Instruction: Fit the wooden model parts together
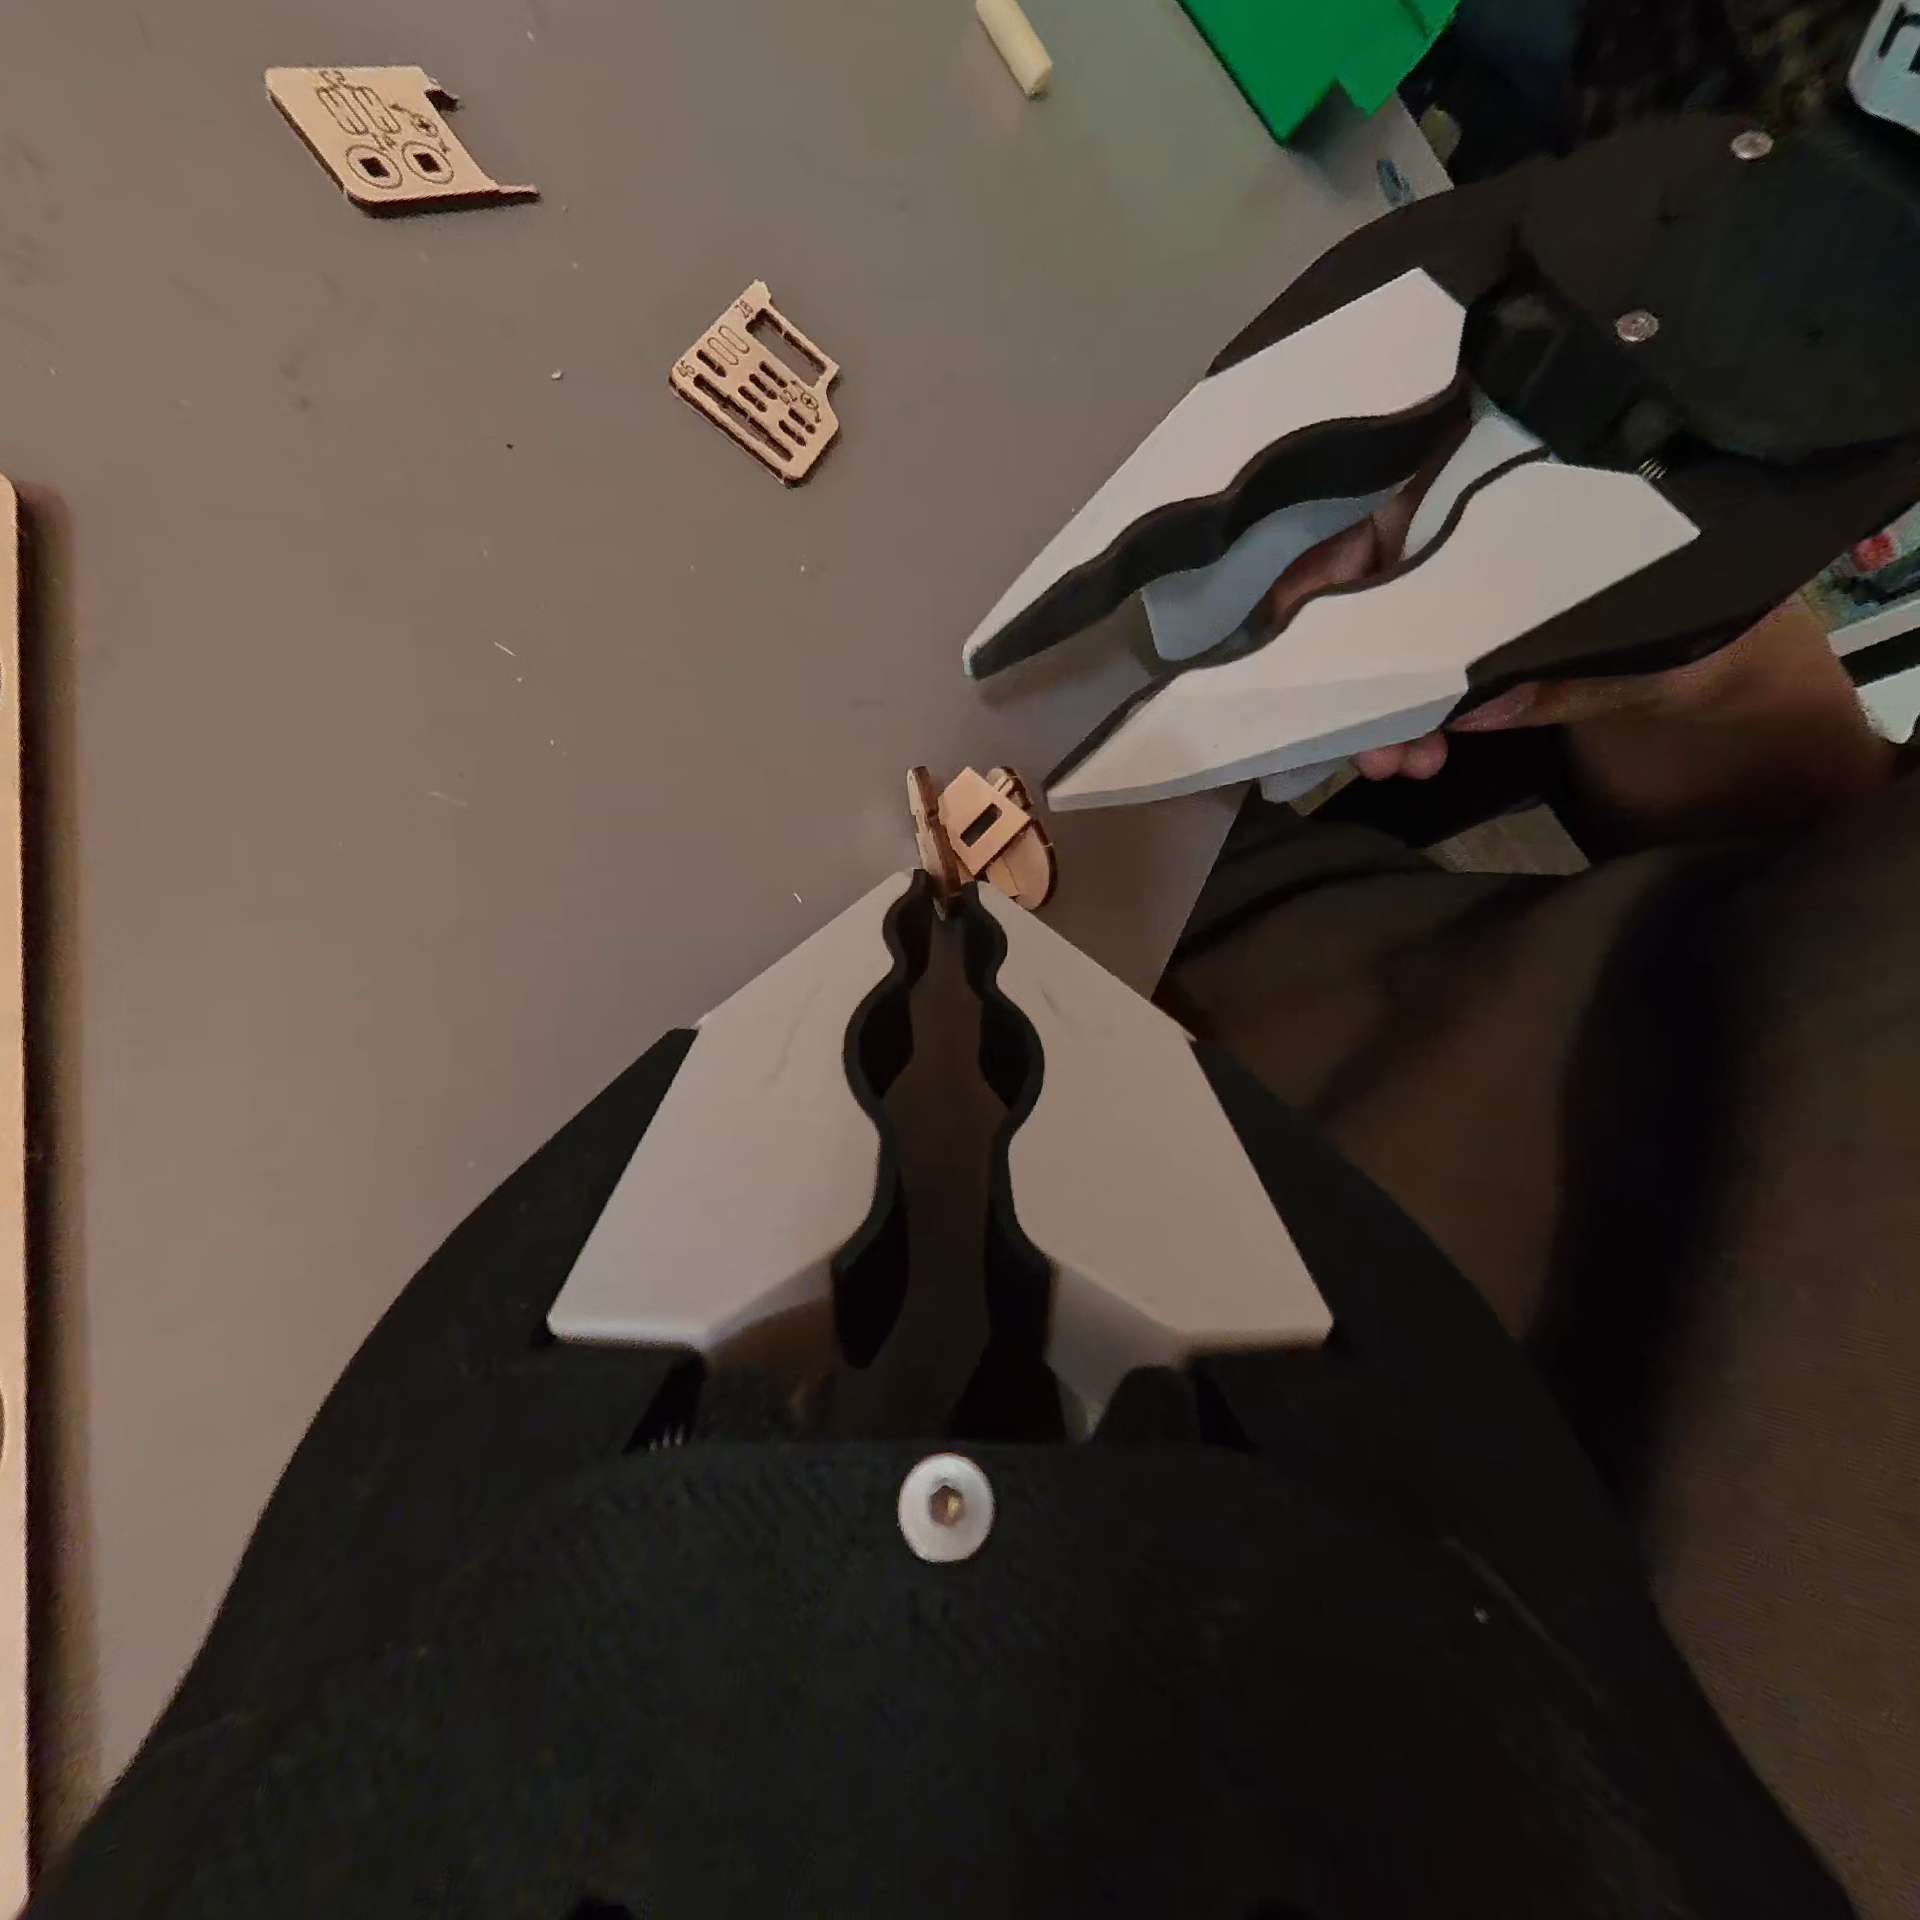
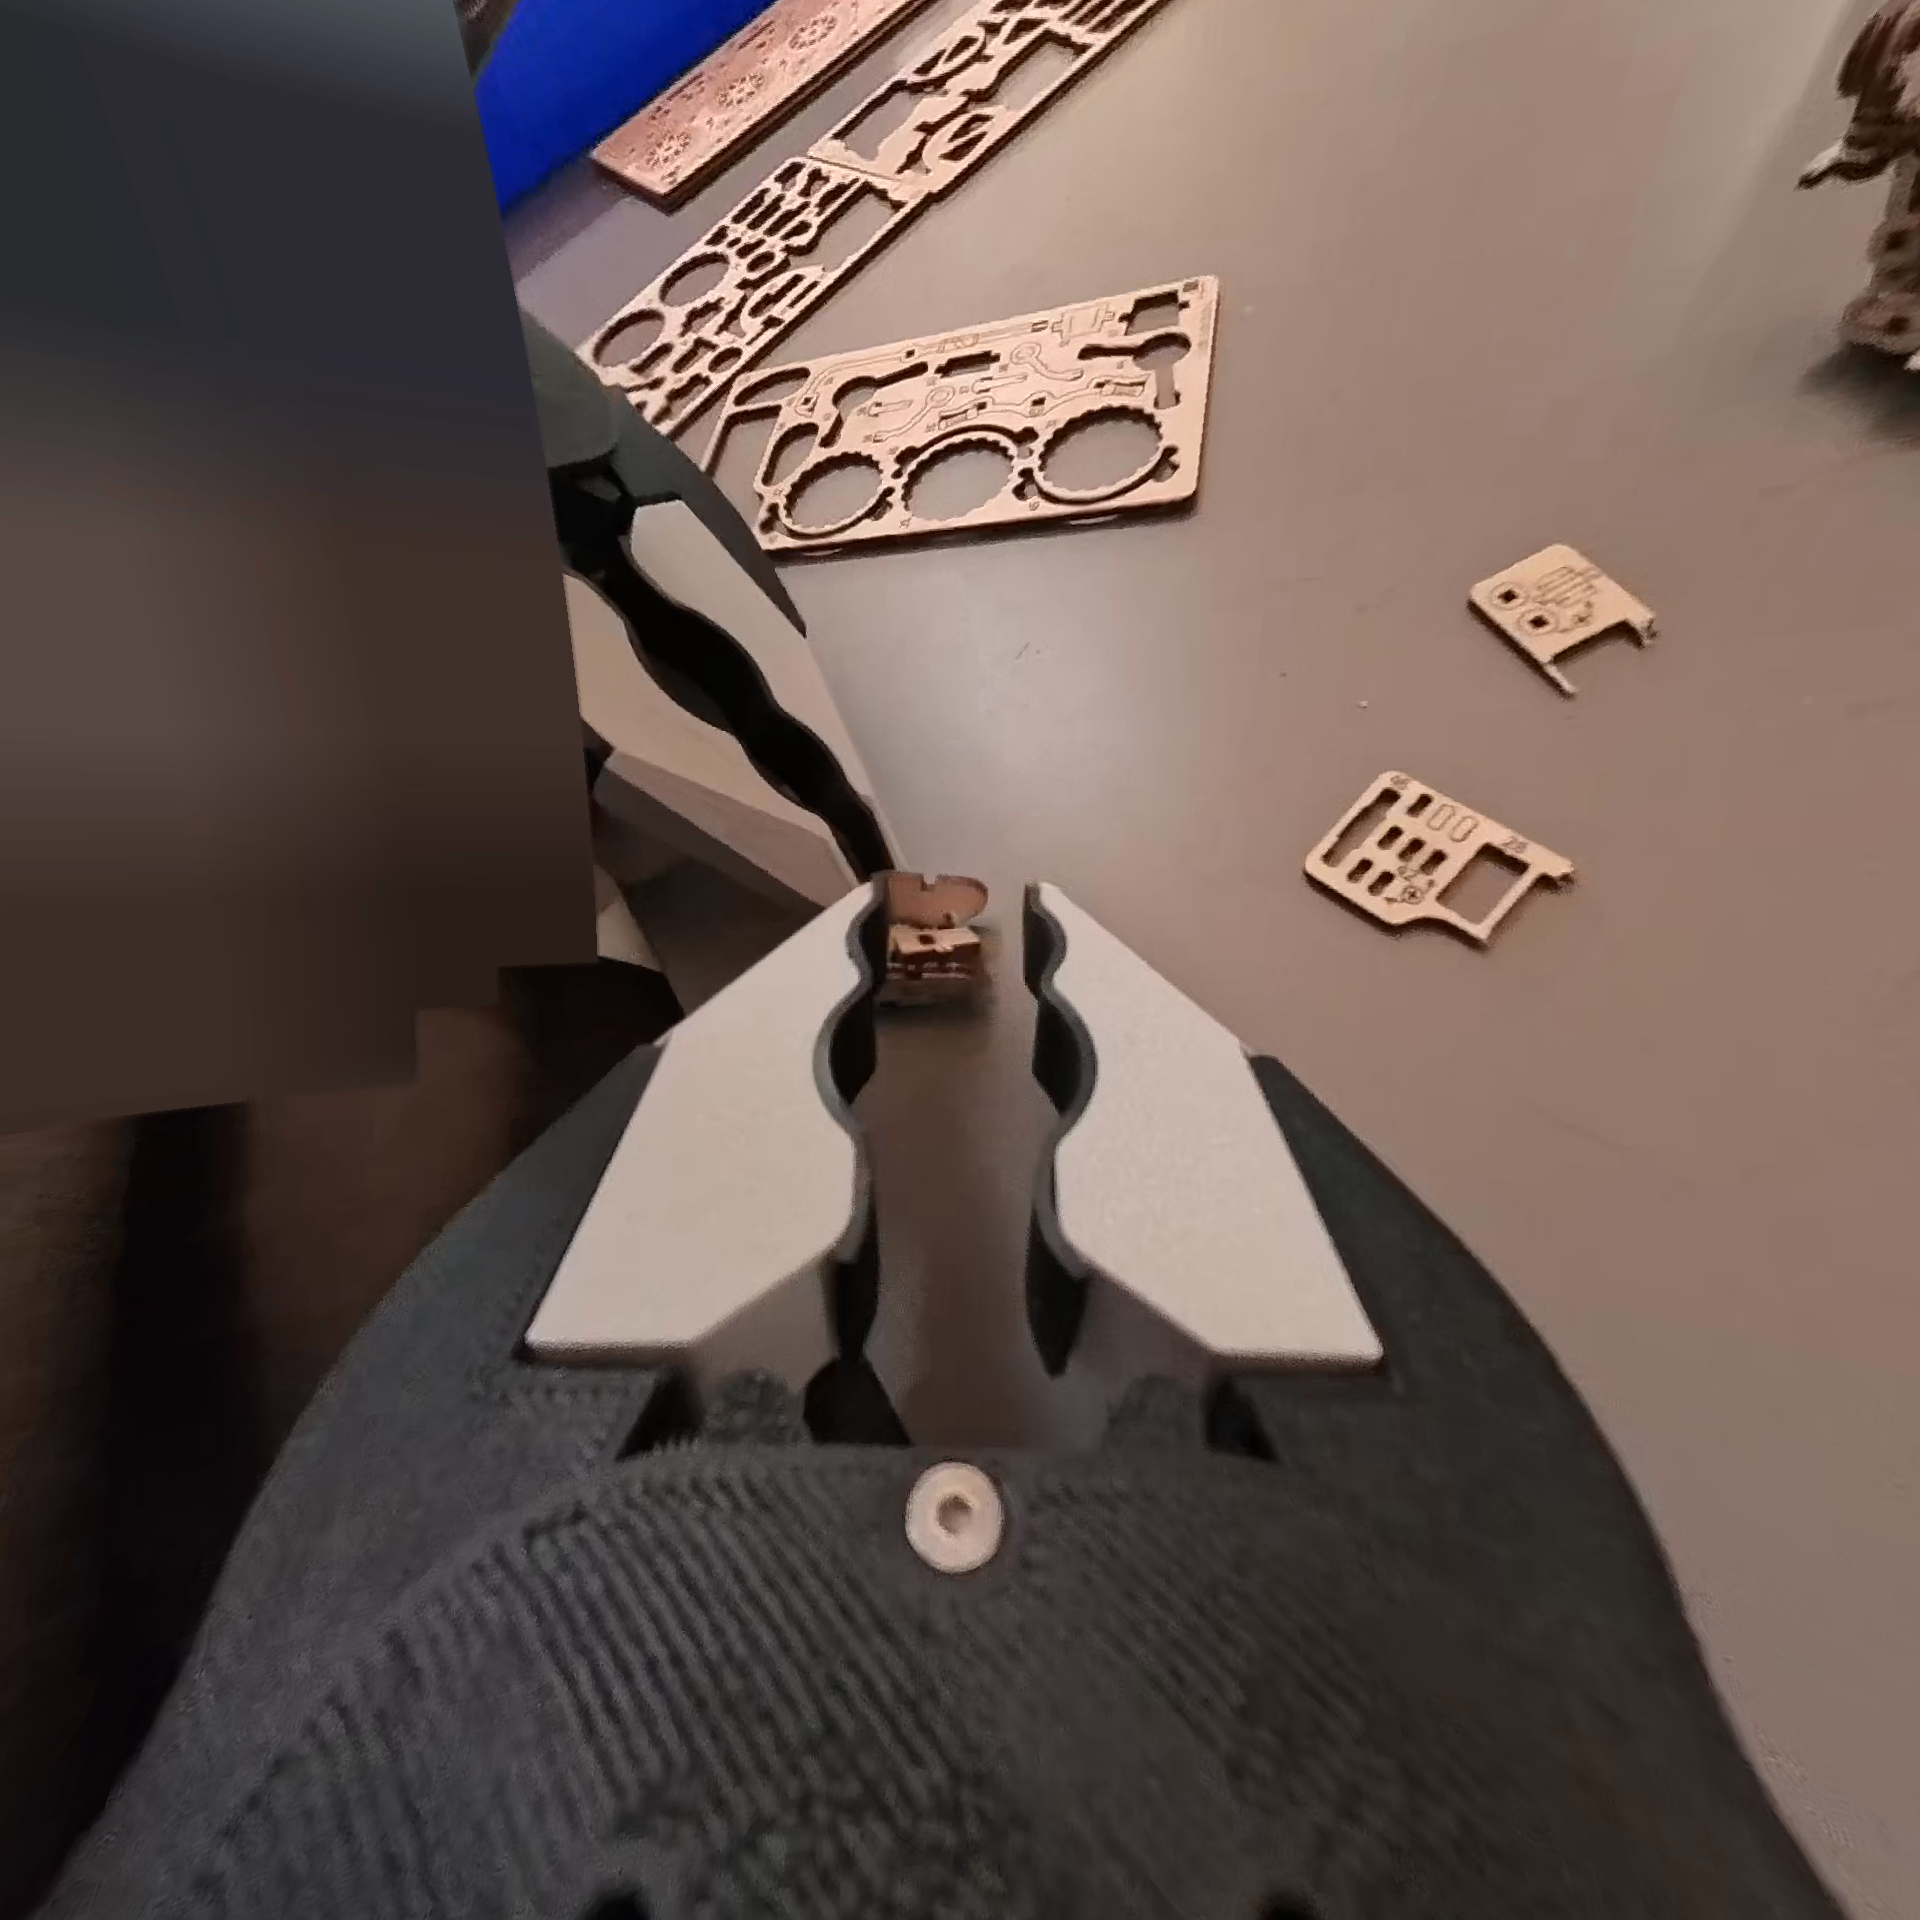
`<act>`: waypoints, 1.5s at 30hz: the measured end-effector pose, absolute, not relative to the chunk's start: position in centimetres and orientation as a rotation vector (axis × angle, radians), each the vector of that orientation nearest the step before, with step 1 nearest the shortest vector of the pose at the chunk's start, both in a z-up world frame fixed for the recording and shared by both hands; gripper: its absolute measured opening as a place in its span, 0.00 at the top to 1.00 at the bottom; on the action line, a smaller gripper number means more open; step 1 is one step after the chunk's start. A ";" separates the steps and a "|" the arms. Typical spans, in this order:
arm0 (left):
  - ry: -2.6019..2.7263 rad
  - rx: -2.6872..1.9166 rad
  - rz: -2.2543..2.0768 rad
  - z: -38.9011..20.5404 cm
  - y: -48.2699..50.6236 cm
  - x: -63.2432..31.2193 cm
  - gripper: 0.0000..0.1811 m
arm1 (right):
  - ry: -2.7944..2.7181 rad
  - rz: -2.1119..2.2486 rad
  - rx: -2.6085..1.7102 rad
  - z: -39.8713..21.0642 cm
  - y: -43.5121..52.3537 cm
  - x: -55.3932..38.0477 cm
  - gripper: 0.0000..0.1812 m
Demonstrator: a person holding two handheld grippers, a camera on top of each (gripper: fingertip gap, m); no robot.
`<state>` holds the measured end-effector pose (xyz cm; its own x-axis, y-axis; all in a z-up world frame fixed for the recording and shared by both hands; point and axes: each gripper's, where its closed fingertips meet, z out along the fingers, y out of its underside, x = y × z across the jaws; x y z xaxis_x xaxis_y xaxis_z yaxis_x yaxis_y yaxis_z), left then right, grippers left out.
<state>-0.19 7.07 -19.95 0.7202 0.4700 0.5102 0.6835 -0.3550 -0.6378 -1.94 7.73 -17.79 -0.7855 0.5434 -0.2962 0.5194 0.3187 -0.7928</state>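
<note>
A small wooden assembly (image 1: pixel 982 831) of a few slotted pieces sits near the grey table's right edge. My left gripper (image 1: pixel 943 891) is shut on its near disc-shaped piece and holds it at the fingertips. My right gripper (image 1: pixel 1013 727) is open just right of the assembly, its lower fingertip close to it. In the right wrist view the same assembly (image 2: pixel 930 935) lies just beyond my open right gripper (image 2: pixel 948 902), close to the left finger, and the left gripper's fingers (image 2: pixel 727 727) come in from the left.
Two small wooden offcut frames (image 1: pixel 758 382) (image 1: pixel 390 135) lie farther out on the grey table (image 1: pixel 416 675). Larger punched-out wooden sheets (image 2: pixel 987 426) (image 2: pixel 831 208) lie beyond. A green box (image 1: pixel 1320 52) and a white stick (image 1: pixel 1013 42) are at the far edge. A built wooden model (image 2: pixel 1881 208) stands at the far right. Less than 4 cm separates the two grippers' tips. My right gripper's tips are some 20 cm from the built wooden model (image 2: pixel 1881 208).
</note>
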 end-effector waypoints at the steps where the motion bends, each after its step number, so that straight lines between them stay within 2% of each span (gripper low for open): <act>1: -0.879 -2.015 -0.305 -19.9 7.1 -0.2 0.98 | -2.545 1.504 -1.048 -17.9 7.6 -1.8 0.86; 12: -0.859 -2.021 -0.296 -19.9 7.4 0.0 0.98 | -2.655 1.225 -1.090 -19.6 7.4 -0.9 0.83; 21: -0.848 -2.027 -0.287 -19.9 7.4 0.0 0.98 | -2.665 1.203 -1.100 -19.8 7.6 -1.0 0.90; 30: -0.844 -2.024 -0.291 -19.8 7.4 0.0 0.97 | -2.626 1.362 -1.143 -18.5 7.8 -1.3 0.90; 37: -0.851 -1.900 -0.348 -17.9 7.1 -0.7 0.92 | -2.434 1.661 -1.151 -15.6 9.0 -3.1 0.90; 45: -0.957 -1.501 -0.723 -14.5 6.9 -1.4 0.91 | -2.324 1.770 -0.858 -13.2 8.0 -2.4 0.91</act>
<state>-1.43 6.94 -14.48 0.4767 0.1694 0.8626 0.8760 -0.0100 -0.4821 -2.35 7.99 -13.17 -0.8370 0.4852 -0.2530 0.3728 0.1673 -0.9127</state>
